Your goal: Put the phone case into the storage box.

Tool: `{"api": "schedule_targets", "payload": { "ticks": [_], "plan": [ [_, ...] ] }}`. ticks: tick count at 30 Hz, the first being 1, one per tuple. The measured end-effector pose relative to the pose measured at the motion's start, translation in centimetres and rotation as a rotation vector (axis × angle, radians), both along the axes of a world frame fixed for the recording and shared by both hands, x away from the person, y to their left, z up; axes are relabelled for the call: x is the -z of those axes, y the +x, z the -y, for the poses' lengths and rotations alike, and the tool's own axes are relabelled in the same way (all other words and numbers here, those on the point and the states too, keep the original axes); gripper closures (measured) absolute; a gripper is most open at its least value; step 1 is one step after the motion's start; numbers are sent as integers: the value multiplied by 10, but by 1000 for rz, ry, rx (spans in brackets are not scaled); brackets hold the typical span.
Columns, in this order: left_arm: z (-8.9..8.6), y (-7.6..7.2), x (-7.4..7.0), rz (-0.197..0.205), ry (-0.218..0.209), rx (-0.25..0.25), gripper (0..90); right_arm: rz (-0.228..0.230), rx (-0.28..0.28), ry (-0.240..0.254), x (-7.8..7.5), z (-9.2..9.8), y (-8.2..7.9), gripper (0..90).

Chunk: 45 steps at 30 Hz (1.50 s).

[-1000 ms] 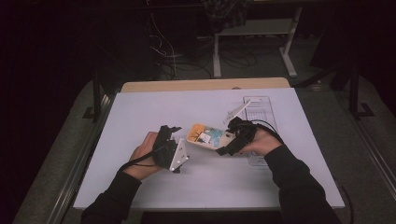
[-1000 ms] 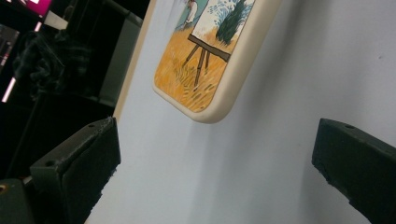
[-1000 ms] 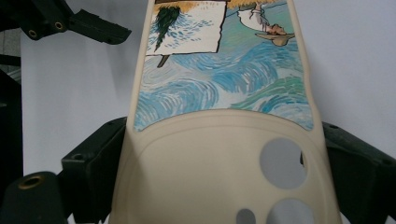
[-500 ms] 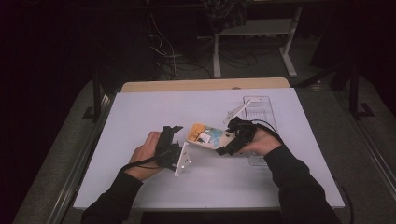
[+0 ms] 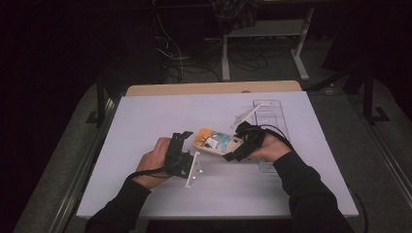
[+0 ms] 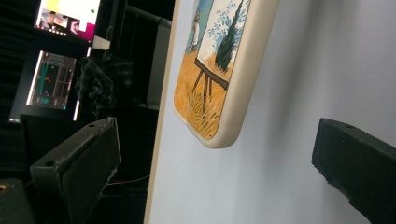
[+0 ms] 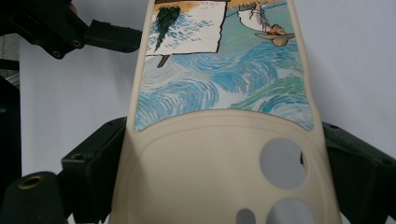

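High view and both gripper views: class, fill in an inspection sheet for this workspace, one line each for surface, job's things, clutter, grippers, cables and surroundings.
Surface: white table top, bare wooden strip along its far edge.
Job's things: cream phone case with a painted picture, held at its camera-hole end.
Clutter: clear plastic tray lying at the right.
Grippers: right gripper shut on the phone case; left gripper open, jaws apart, the case's other end just ahead of them.
Cables: a black cable loops off the right gripper; more lie tangled on the floor behind.
Surroundings: dark room, white desk frame beyond, lit monitors.

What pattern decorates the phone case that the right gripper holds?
The phone case has a cream rim and a painted scene of blue swirls and orange field, clearest in the right gripper view.
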<state>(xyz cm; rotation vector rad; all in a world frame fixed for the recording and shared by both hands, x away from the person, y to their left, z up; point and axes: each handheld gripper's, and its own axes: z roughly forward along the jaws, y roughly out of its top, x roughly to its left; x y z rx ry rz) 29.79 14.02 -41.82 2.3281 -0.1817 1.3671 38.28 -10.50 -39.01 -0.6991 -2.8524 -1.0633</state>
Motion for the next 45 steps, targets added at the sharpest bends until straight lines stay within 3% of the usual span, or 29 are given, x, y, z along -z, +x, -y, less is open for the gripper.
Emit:
{"api": "schedule_targets", "payload": {
  "ticks": [11,28,37,45],
  "plan": [
    [4,-2,3,56,10,-4,7,3,-13,5,0,-10,1,94],
    [5,-3,4,87,15,-12,9,21,-41,46,-11,-37,6,95],
    [7,-4,6,142,31,-16,65,30,-46,50,-13,-37,4,95],
    [9,-5,9,165,48,-16,135,24,-48,48,-11,-38,5,94]
  ]
}}
